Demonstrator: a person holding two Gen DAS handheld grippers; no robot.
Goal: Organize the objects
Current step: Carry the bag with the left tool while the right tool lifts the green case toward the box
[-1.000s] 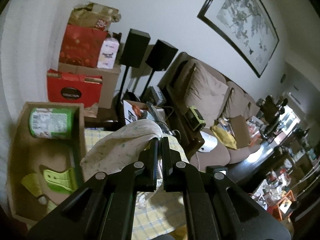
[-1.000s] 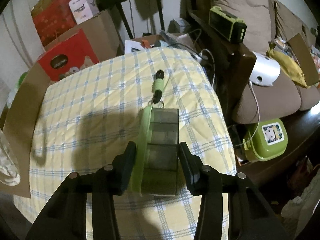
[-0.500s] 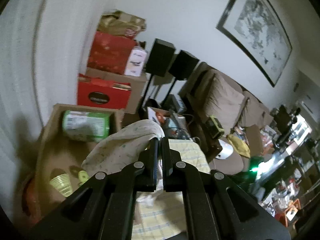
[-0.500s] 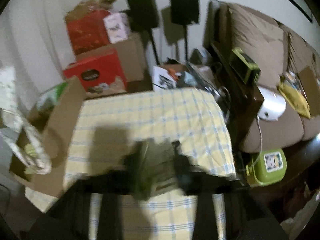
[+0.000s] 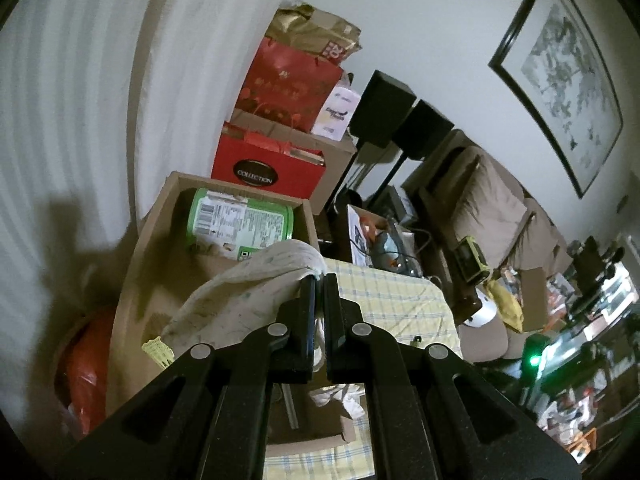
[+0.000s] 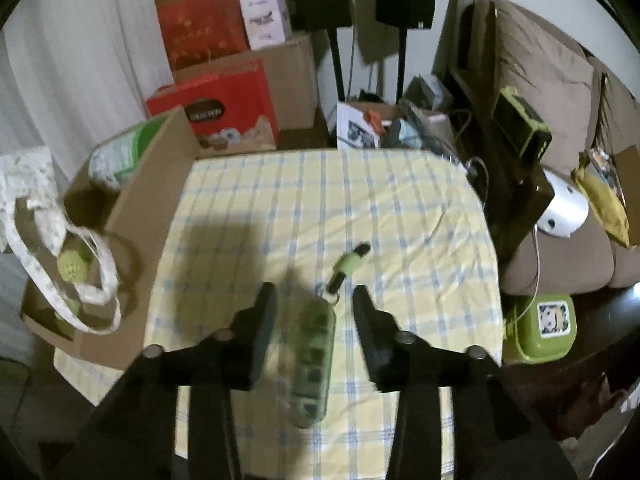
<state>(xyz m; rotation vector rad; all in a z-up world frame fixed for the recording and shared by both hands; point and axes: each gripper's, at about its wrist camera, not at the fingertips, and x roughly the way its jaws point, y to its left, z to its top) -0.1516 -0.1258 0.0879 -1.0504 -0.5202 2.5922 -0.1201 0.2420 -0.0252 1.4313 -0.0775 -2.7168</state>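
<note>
- Far left in the right wrist view, a pale printed fabric bag [image 6: 30,184] hangs in the air, its long handles [image 6: 102,280] looping down over the open cardboard box [image 6: 152,216].
- The left gripper [image 5: 319,280] has its jaws pressed tight together on a fold of that bag, which drapes off to the left over the box in the left wrist view.
- Inside the box lies a green-labelled tin [image 5: 240,222] on its side at the far end, and a small yellow-green ribbed cup [image 6: 72,266] sits lower down, beneath the handles.
- The box stands at the left edge of the table, touching the yellow checked tablecloth [image 6: 400,208].
- Behind the box, red gift boxes [image 6: 224,108] are stacked against the wall.
- The right gripper [image 6: 314,300] hovers over the cloth with its jaws opening. A blurred green case with dark compartments [image 6: 314,360] sits between them, but neither pad presses on it.
- Whether the case rests on the cloth or is in the air, I cannot tell.
- Just beyond the case lies a small green and black tag [image 6: 348,264] on the cloth.
- To the right stands a brown sofa [image 6: 552,92].
</note>
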